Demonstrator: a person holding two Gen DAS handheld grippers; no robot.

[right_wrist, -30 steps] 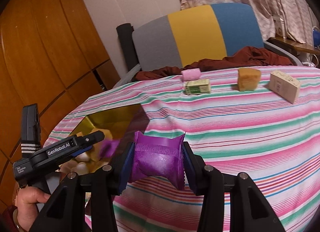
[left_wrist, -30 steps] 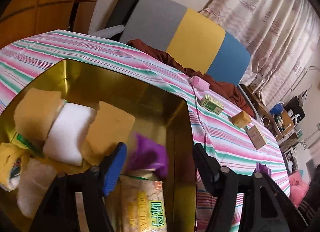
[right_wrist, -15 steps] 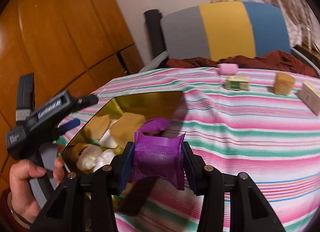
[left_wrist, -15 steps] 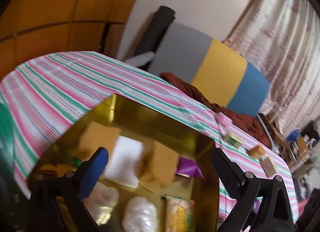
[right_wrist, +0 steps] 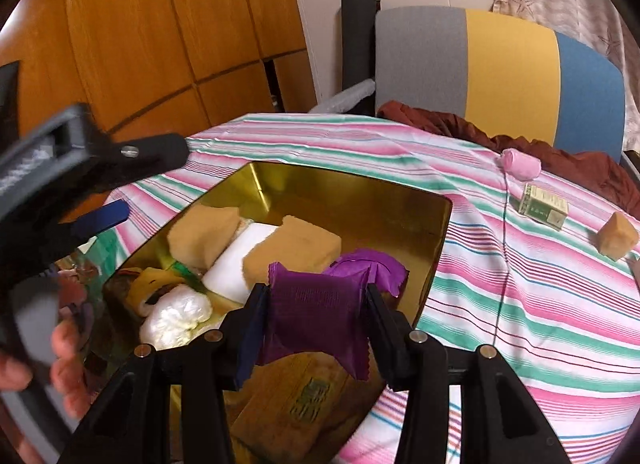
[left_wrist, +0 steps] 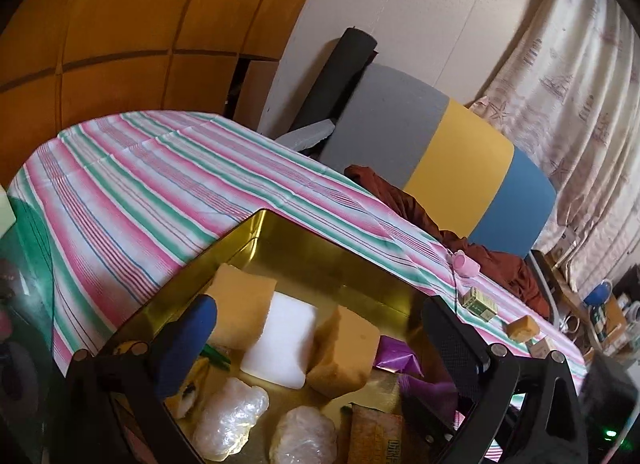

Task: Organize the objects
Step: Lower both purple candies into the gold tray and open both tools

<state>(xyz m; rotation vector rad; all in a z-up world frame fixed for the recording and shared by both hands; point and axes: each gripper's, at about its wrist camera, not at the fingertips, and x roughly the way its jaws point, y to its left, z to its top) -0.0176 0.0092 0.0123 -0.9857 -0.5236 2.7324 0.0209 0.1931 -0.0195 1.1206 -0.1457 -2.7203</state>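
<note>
A gold tin box sits on the striped tablecloth and holds yellow sponges, a white block, clear wrapped lumps and a purple packet. My right gripper is shut on a second purple packet, held over the box's near right part. My left gripper is open and empty above the box's near side; it also shows at the left of the right wrist view.
On the cloth to the right lie a pink roll, a green-and-cream small box and a tan cube. A grey, yellow and blue chair with a brown cloth stands behind the table. Wood panels are at the left.
My right gripper has carried its purple packet left from over the cloth to over the box. My left gripper has opened wide, pulled back and risen from the box.
</note>
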